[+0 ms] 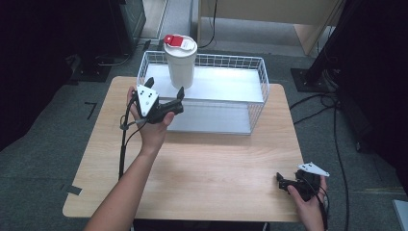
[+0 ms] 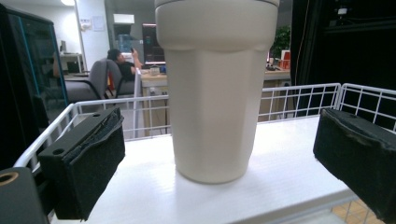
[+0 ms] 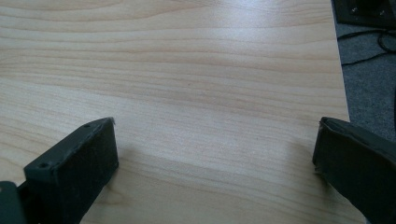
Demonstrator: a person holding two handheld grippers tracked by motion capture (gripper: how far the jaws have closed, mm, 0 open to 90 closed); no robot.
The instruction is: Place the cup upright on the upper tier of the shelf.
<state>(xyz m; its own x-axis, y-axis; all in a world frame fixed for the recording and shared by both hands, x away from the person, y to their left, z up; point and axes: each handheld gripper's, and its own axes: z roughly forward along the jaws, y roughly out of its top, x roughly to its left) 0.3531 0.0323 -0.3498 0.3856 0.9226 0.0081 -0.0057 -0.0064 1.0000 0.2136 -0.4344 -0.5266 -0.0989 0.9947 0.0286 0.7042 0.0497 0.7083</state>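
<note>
A tall cream tumbler with a red and white lid stands upright on the white upper shelf of a wire basket rack. My left gripper is held at the shelf's front left edge and is open. In the left gripper view the tumbler stands ahead of the gripper, between the lines of its two jaws, and neither pad touches it. My right gripper rests low over the wooden table near its front right corner, open with nothing between its pads.
The rack stands at the back of the table, with a lower white shelf under the upper one. Cables and dark equipment stands lie on the carpet to the right. Bare wood spreads in front of the right gripper, with the table edge close on its right.
</note>
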